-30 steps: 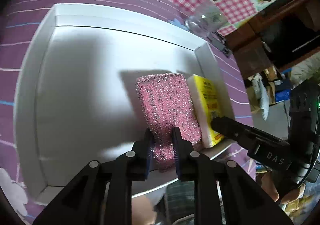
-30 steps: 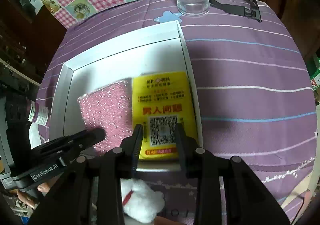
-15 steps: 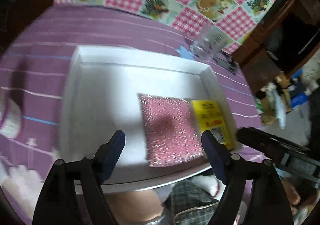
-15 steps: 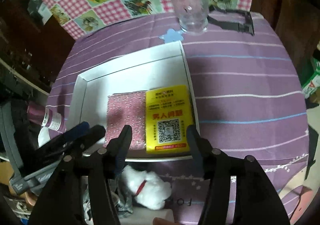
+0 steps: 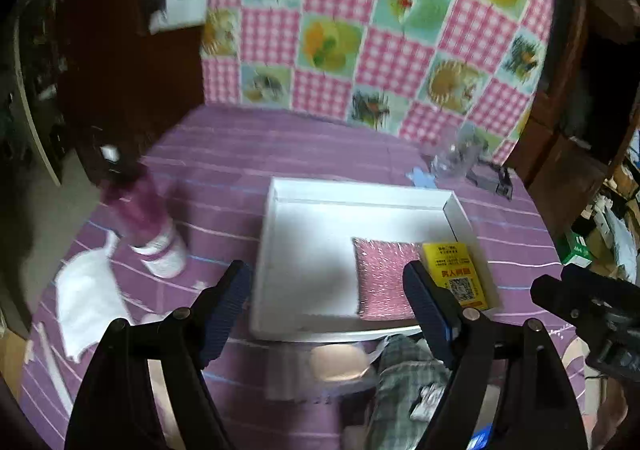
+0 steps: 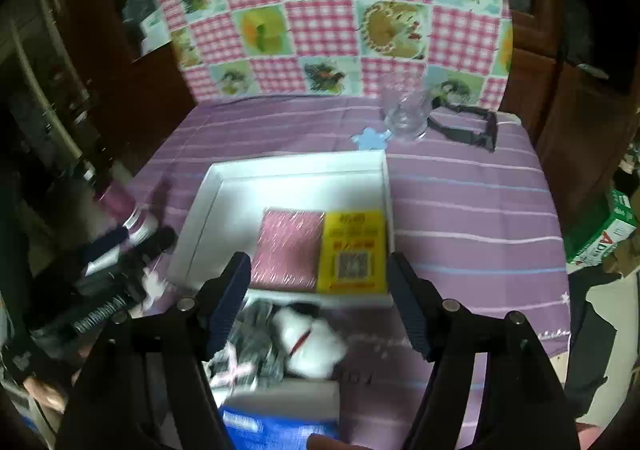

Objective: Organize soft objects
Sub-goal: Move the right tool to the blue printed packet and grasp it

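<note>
Pink glitter scouring pad (image 5: 385, 278) – flat in white tray (image 5: 304, 262), near right part. Yellow sponge (image 5: 456, 274), printed label with QR code up – flat, touching pad's right side, against tray's right wall.

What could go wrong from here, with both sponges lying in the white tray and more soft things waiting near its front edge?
1. The clear drinking glass stands just beyond the white tray; a far reach might tip it.
2. The upright purple bottle left of the tray could be knocked over.
3. The pink glitter sponge and yellow labelled sponge lie edge to edge, so another placement may shift them.
</note>
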A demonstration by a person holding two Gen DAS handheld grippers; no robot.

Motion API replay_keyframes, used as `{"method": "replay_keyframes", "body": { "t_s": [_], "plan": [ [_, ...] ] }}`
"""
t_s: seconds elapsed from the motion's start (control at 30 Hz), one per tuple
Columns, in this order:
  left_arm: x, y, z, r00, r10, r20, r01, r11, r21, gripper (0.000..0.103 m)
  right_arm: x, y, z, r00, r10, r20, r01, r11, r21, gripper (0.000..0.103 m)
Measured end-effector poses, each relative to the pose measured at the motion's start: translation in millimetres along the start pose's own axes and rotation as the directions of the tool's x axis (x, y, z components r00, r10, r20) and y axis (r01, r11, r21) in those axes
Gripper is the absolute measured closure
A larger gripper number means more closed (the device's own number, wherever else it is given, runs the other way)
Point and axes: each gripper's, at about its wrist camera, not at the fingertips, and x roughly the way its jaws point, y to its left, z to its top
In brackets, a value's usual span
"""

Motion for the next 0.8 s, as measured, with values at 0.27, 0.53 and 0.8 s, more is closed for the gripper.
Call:
{"method": "replay_keyframes", "body": {
  "t_s": [0.27,0.53,0.8],
  "plan": [
    [-61,22,-64,0.983,-0.025,0.182,0.018,0.999,0.042,0.021,-23,-16,-69,0.994,0.074,0.084,-0.077,0.996,0.041,0.028],
    [-56,33,-127,0.988,-0.107,0.113,0.101,0.993,0.056,0.016,-35,-26,-151,0.995,0.009,0.098,-0.006,0.999,-0.032,0.028],
    [-39,29,-151,0.993,-0.12,0.019,0.119,0.992,0.037,0.016,-7,-16,-174,1.0,-0.009,-0.012,0.008,0.995,-0.103,0.02]
  ]
}}
